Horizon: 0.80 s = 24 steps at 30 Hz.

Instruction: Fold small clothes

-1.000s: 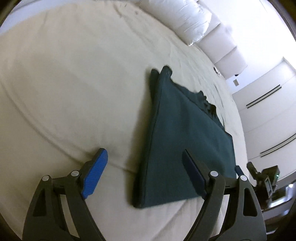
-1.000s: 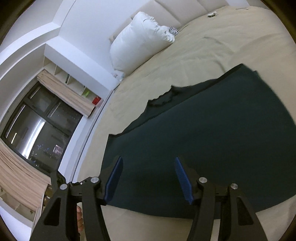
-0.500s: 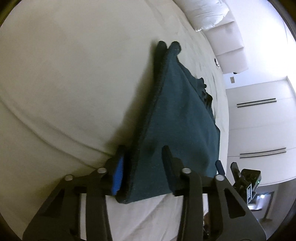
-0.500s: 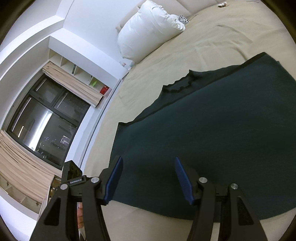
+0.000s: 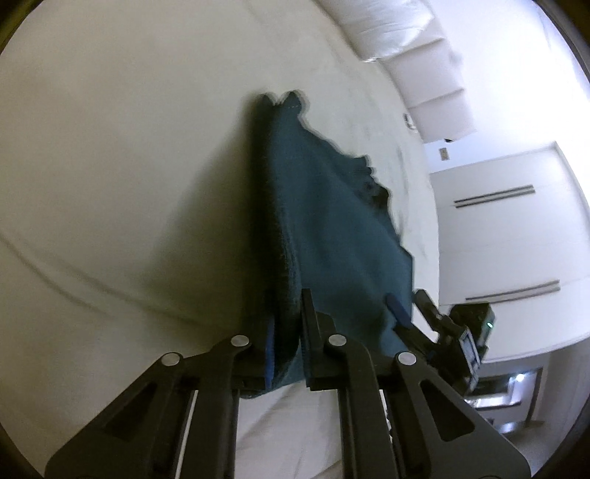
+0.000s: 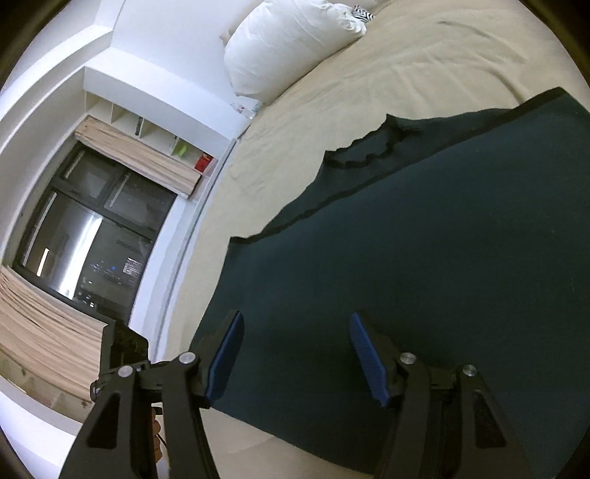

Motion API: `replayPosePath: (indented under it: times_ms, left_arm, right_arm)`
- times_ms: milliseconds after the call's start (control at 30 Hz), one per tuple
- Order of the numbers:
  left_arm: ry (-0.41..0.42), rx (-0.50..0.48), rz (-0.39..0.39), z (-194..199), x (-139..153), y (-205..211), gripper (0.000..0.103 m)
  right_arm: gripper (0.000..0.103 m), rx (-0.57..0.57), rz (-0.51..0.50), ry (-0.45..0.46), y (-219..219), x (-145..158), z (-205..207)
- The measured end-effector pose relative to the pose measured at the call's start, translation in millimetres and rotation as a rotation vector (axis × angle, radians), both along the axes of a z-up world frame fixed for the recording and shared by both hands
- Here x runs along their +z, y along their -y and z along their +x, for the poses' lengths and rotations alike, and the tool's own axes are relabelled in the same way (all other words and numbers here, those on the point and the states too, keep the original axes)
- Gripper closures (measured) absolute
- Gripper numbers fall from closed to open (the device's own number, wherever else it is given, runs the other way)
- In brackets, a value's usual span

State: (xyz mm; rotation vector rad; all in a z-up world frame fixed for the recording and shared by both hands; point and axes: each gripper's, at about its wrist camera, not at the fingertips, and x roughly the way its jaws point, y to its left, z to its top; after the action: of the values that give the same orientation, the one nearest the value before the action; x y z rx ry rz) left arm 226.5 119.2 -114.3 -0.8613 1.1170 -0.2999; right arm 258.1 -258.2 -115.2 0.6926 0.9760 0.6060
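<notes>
A dark teal garment lies folded flat on a beige bed sheet. My left gripper is shut on the garment's near left corner, with the cloth pinched between the blue pads. In the right wrist view the same garment spreads wide over the sheet, its scalloped hem edge towards the pillow. My right gripper is open and empty, hovering just over the garment's near edge, its tips also showing in the left wrist view.
A white pillow lies at the head of the bed, also seen in the left wrist view. A dark window with beige blinds and a wall shelf stand beyond the bed's left edge. White wardrobe doors stand at right.
My left gripper moved forward and closed on the garment's near left corner, which it had been straddling open. My right gripper stayed open and drifted slightly over the cloth.
</notes>
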Motion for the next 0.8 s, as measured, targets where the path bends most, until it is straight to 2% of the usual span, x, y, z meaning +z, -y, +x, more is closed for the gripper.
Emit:
replayPosePath:
  times_ms: [133, 267, 400, 467, 600, 733, 800]
  left_arm:
    - [0.087, -0.068, 0.046, 7.2, 40.2, 39.8, 0.094]
    - [0.165, -0.162, 0.072, 18.3, 60.6, 98.0, 0.094]
    - [0.180, -0.262, 0.087, 29.3, 52.0, 160.1, 0.094]
    - [0.159, -0.279, 0.073, 33.0, 38.0, 178.4, 0.094]
    - [0.147, -0.294, 0.099, 29.8, 23.8, 192.3, 0.094]
    - [0.154, -0.302, 0.138, 25.6, 21.6, 192.7, 0.094]
    - [0.159, -0.309, 0.153, 24.2, 21.7, 196.9, 0.094]
  right_arm:
    - [0.033, 0.007, 0.040, 0.005, 15.6, 8.4, 8.3]
    - [0.031, 0.029, 0.118, -0.020, 35.0, 12.2, 23.4]
    - [0.026, 0.086, 0.196, -0.068, 37.4, 6.5, 42.6]
    - [0.026, 0.089, 0.181, -0.087, 36.4, 0.9, 50.3]
    - [0.026, 0.102, 0.174, -0.128, 34.3, -9.8, 63.3]
    - [0.026, 0.128, 0.221, -0.106, 29.2, -3.7, 69.0]
    - [0.026, 0.141, 0.209, -0.098, 21.2, 0.8, 72.9]
